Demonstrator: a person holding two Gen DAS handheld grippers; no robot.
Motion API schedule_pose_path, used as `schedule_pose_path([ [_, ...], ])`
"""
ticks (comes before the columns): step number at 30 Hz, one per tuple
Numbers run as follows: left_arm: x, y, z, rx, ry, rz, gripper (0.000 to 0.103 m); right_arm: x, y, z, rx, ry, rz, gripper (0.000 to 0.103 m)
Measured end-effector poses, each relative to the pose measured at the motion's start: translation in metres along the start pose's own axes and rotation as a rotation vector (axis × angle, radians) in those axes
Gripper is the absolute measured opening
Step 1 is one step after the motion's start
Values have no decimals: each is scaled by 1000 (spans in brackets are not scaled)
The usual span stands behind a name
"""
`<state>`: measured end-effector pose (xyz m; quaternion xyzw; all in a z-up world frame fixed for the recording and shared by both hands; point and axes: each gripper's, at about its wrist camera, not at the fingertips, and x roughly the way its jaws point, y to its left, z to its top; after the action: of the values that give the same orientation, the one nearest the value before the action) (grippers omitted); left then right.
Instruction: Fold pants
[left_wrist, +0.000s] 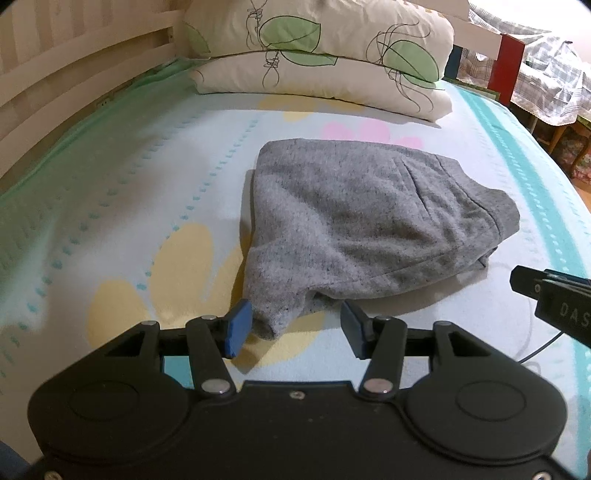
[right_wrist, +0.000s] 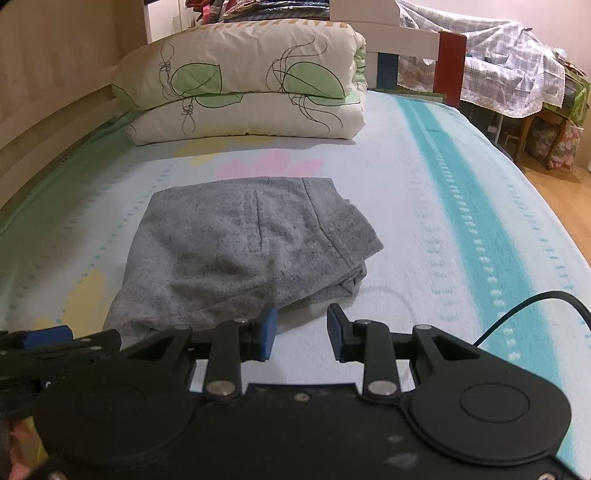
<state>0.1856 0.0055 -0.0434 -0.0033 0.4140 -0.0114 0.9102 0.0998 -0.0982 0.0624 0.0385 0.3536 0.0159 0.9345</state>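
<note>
Grey pants (left_wrist: 354, 221) lie folded into a compact bundle at frame center on the bed sheet (left_wrist: 110, 206), waistband toward the right. The left gripper (left_wrist: 295, 328) sits at the bundle's near lower edge, jaws wide, a cloth corner between the blue pads (left_wrist: 236, 328) but not pinched. The right gripper (right_wrist: 301, 332), lower center in its own view, has narrower jaws, empty, just short of the pants. A folded leaf-print quilt (left_wrist: 317, 55) is at top center.

The room is softly lit with warm light. Both pictures bend at the edges and go dark in the corners. The folded grey fuzzy pants (left_wrist: 354, 221) cast a soft shadow on the pale flowered bed sheet (left_wrist: 129, 206).
</note>
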Motion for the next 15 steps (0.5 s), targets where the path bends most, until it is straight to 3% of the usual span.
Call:
schedule_pose_path([
  [15,-3,0,0,7,-14,-1,58,-1,3,1,-7,-7,6,32],
])
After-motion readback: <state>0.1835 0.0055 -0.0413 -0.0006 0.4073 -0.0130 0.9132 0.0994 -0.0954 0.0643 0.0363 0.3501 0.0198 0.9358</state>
